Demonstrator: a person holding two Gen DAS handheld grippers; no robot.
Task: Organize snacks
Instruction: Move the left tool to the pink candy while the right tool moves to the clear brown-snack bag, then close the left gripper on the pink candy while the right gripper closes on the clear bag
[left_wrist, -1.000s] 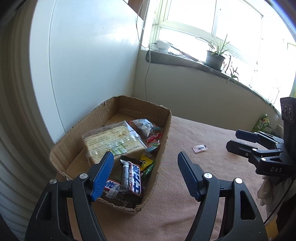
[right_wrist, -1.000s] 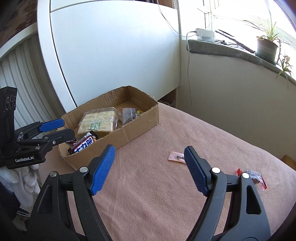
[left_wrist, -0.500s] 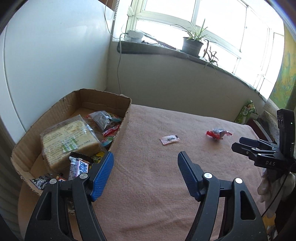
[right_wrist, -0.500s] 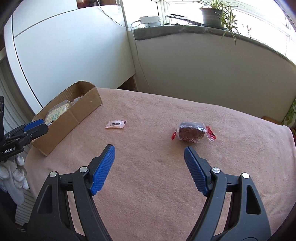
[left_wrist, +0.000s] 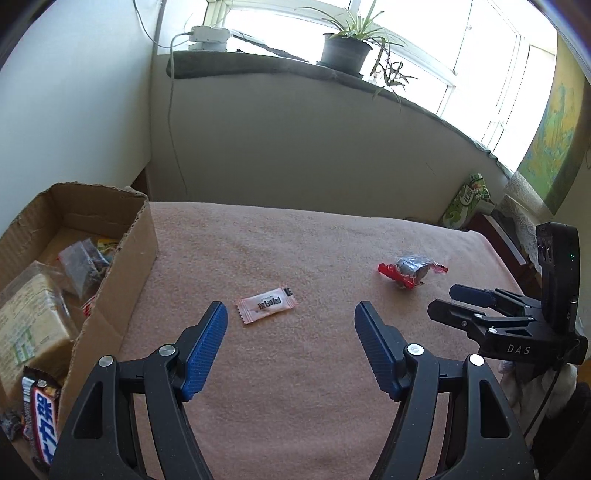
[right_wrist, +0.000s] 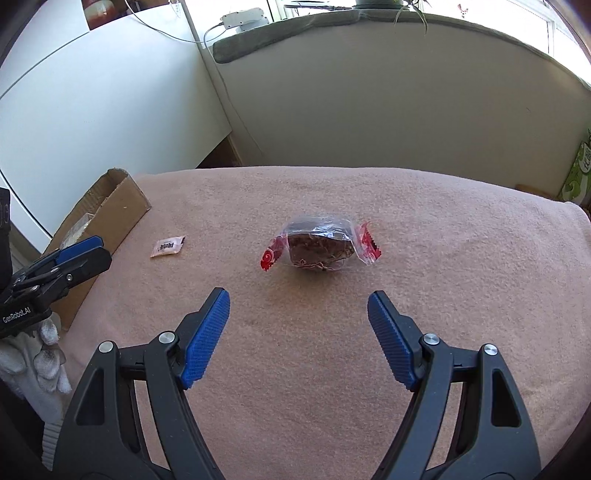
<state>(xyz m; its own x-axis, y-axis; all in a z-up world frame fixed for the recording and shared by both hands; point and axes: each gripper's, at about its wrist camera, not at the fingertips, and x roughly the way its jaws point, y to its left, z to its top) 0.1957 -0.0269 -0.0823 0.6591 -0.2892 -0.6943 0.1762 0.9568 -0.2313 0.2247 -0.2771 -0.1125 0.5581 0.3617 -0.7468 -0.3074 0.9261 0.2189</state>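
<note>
A small pink sachet (left_wrist: 266, 303) lies on the pink blanket just ahead of my left gripper (left_wrist: 290, 314), which is open and empty. Further right lies a clear wrapped brown cake with red ends (left_wrist: 412, 268). In the right wrist view that cake (right_wrist: 319, 247) sits just beyond my right gripper (right_wrist: 298, 302), open with nothing between its fingers; the sachet (right_wrist: 168, 246) is to its left. A cardboard box (left_wrist: 138, 254) at the left holds a bread pack (left_wrist: 31, 325), a chocolate bar (left_wrist: 42, 421) and other snacks.
The blanket-covered table (right_wrist: 332, 350) ends at a wall below a window sill with a potted plant (left_wrist: 345, 51). A green carton (left_wrist: 467, 201) stands at the far right. A white-gloved hand (right_wrist: 33, 365) holds the left gripper by the box (right_wrist: 110, 206).
Both grippers swung away from the box to the right and sank toward the blanket. The left now faces the sachet, the right faces the wrapped cake. Both stayed open.
</note>
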